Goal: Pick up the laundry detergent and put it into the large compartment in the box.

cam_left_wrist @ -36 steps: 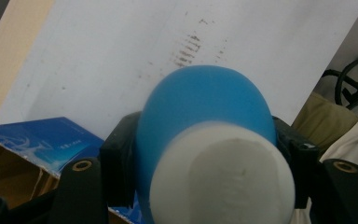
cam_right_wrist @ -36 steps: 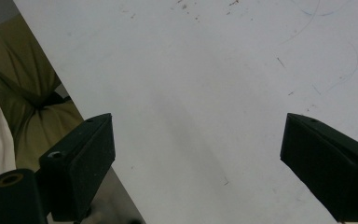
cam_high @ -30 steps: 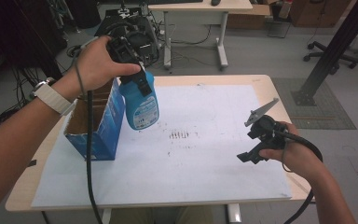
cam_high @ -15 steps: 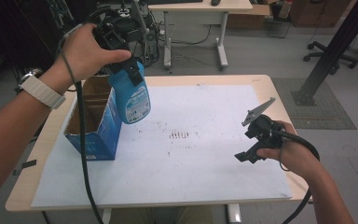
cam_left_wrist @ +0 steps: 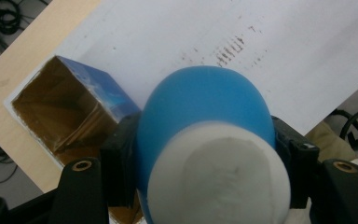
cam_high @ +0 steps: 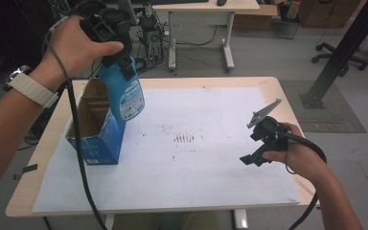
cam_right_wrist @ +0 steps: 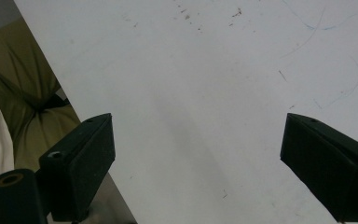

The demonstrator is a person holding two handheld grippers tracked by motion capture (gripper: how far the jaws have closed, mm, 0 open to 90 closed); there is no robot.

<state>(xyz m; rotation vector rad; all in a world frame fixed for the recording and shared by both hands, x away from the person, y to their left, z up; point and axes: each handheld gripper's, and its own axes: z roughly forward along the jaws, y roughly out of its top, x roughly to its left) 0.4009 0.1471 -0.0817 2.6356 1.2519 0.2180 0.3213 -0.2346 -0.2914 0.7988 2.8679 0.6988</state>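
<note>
The blue plastic bottle with a white cap and a printed label [cam_high: 124, 93] is already clear of the open blue cardboard box with a bare brown inside [cam_high: 95, 129] and hangs in the air at the upper left of the high view, its base just above the box's right rim. So the lift out of the box looks done; what seems left is carrying the bottle over the white paper-covered surface [cam_high: 206, 167] and setting it down, though where it should go cannot be told.

The left gripper [cam_high: 117, 52] holds the bottle by its upper part. In the left gripper view the fingers [cam_left_wrist: 117, 172] press against both sides of the blue body [cam_left_wrist: 205, 116] just below the white cap, which sits centred between them at the bottom of the frame.

The right gripper [cam_high: 256, 143] is at the right of the high view, low over the paper, with its fingers [cam_right_wrist: 81, 158] spread wide and nothing between them.
</note>
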